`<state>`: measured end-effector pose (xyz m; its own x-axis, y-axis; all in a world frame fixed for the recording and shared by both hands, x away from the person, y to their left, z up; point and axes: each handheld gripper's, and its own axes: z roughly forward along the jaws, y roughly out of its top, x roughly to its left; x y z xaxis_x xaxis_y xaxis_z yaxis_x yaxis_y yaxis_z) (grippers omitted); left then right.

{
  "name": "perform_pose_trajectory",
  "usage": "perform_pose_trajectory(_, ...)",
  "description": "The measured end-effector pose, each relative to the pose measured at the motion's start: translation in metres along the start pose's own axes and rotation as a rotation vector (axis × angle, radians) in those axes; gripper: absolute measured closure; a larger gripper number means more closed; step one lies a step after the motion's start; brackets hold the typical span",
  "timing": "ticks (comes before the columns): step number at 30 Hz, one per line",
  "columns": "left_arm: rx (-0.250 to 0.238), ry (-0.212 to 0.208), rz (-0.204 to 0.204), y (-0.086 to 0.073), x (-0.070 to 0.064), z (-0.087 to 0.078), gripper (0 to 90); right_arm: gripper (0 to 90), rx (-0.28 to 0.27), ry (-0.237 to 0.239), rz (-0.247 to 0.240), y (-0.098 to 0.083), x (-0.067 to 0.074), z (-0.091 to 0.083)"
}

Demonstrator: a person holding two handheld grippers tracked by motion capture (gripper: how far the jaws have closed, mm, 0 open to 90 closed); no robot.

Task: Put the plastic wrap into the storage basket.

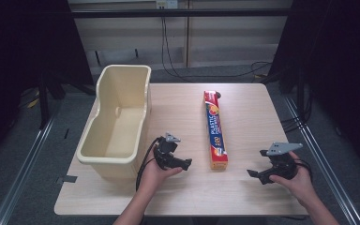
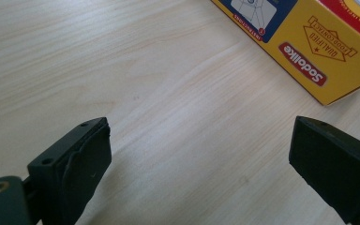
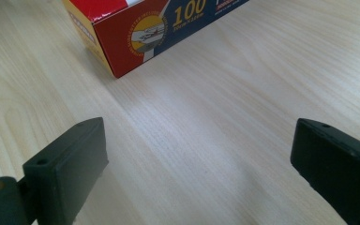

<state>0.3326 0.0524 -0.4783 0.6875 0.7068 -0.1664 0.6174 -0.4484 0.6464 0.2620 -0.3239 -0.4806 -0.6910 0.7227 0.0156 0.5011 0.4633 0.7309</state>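
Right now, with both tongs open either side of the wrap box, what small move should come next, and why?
Probably ease both tongs inward to the box. The left tongs and right tongs stand open, short of its near end, with only bare table between their jaws.

A long, narrow plastic wrap box, printed in red, blue and yellow, is laid flat on the wooden table, lengthwise away from the person, with its lid closed.

The left gripper is held with jaws wide apart over bare table; the plastic-wrap box is seen at one o'clock.
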Motion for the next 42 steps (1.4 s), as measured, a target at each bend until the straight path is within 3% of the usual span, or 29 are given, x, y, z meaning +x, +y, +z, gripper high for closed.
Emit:
perform_pose_trajectory(2, 0.006, -0.023, -0.020, 0.010, -0.002, 0.000, 6.0, 4.4, 0.003, -0.018, 0.004, 0.000, 0.000, -0.002)
perform_pose_trajectory(11, 0.033, -0.042, -0.043, 0.042, -0.008, 0.009, 6.7, 3.9, -0.014, -0.026, 0.026, 0.000, -0.002, -0.004)
perform_pose_trajectory(12, 0.025, -0.058, -0.064, 0.052, -0.010, 0.012, 6.7, 4.1, -0.019, -0.033, 0.028, 0.000, -0.003, -0.005)
perform_pose_trajectory(19, 0.029, -0.054, -0.067, 0.080, -0.017, 0.022, 7.3, 4.3, -0.023, -0.033, 0.040, -0.001, -0.004, -0.006)
perform_pose_trajectory(20, 0.024, -0.059, -0.085, 0.088, -0.018, 0.025, 7.4, 4.4, -0.019, -0.035, 0.041, -0.001, -0.004, -0.006)
perform_pose_trajectory(26, 0.049, -0.045, -0.079, 0.105, -0.020, 0.033, 7.5, 4.4, -0.023, -0.040, 0.040, -0.001, -0.004, -0.006)
perform_pose_trajectory(31, 0.069, -0.046, -0.096, 0.114, -0.021, 0.041, 7.5, 4.4, -0.017, -0.040, 0.043, -0.001, -0.004, -0.005)
perform_pose_trajectory(35, 0.089, -0.041, -0.074, 0.119, -0.021, 0.047, 7.5, 4.7, -0.019, -0.040, 0.040, 0.000, -0.004, -0.005)
perform_pose_trajectory(36, 0.077, -0.038, -0.098, 0.120, -0.023, 0.050, 7.5, 4.7, -0.023, -0.042, 0.041, 0.000, -0.004, -0.006)
perform_pose_trajectory(39, 0.089, -0.033, -0.085, 0.125, -0.023, 0.055, 7.5, 4.8, -0.026, -0.044, 0.038, 0.001, -0.004, -0.006)
perform_pose_trajectory(42, 0.085, -0.022, -0.105, 0.130, -0.025, 0.062, 7.5, 4.9, -0.031, -0.046, 0.039, 0.001, -0.004, -0.006)
